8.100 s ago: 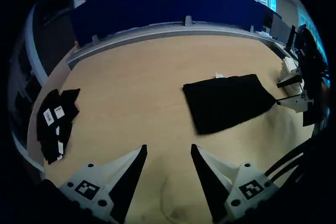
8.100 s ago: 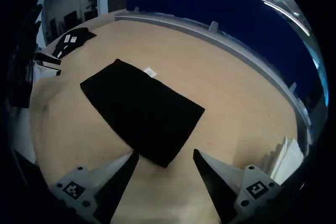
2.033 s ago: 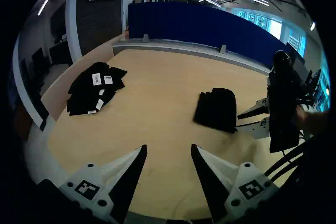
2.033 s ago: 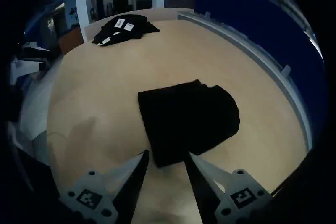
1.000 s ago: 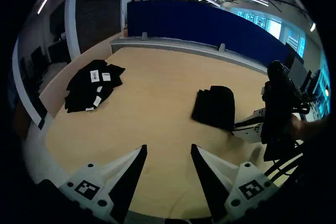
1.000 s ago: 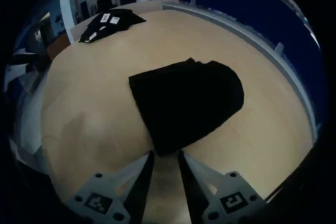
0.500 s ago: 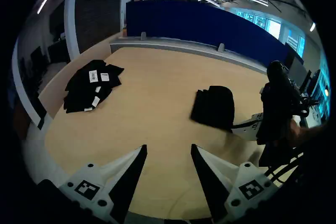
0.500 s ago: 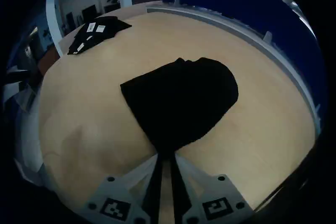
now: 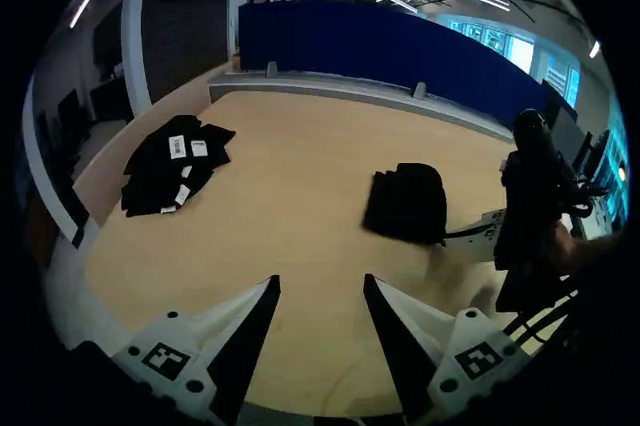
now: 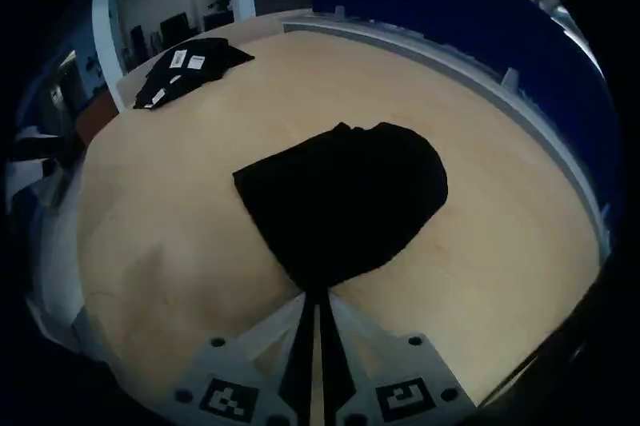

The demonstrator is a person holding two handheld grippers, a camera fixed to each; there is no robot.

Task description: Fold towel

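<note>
On the wooden table [image 10: 496, 266], near its middle, the folded black towel [image 10: 344, 202] is lying. The right gripper [image 10: 318, 292] is pinching the towel's nearest corner. The left gripper [image 9: 320, 286] is hovering spread apart above the table, and a pile of black cloths [image 9: 172, 162] is sitting by the table's edge.

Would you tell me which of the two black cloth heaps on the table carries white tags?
The far pile by the table corner: white tags lie on it. The towel at the right gripper shows none.
</note>
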